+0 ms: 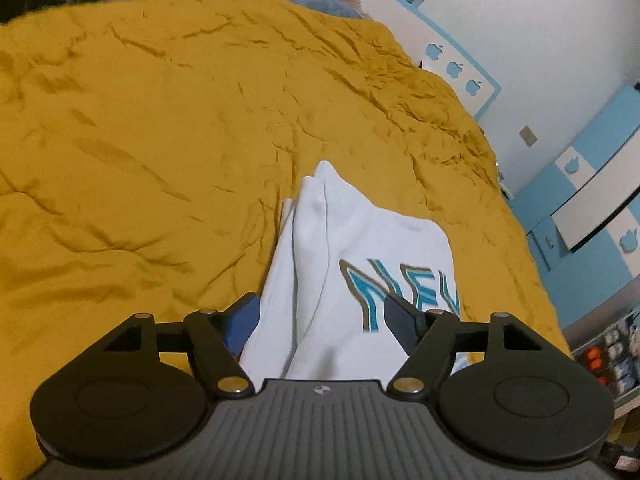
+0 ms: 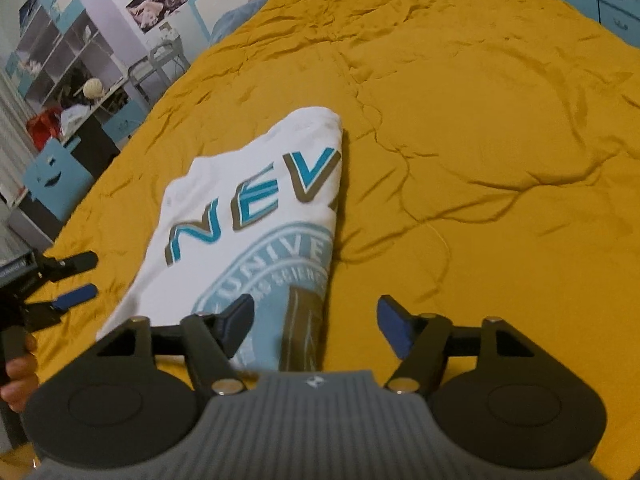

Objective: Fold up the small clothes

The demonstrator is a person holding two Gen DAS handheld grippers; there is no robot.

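Black claw (image 1: 322, 318) linkages with brass rivets, blue finger pads (image 2: 394, 330), round black discs, ribbed grey housing.

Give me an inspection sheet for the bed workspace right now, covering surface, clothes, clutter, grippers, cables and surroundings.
Surface: mustard-yellow bedspread, heavily wrinkled.
Job's things: one white T-shirt with teal lettering, partly folded lengthwise, lying flat.
Clutter: nothing seen on the bedspread besides the shirt.
Grippers: left gripper open over the shirt, pads not pressing; right gripper open above the shirt's near edge, holding nothing.
Cables: nothing seen.
Surroundings: shelving unit at one side; blue-and-white cabinets at the other; posters on walls.
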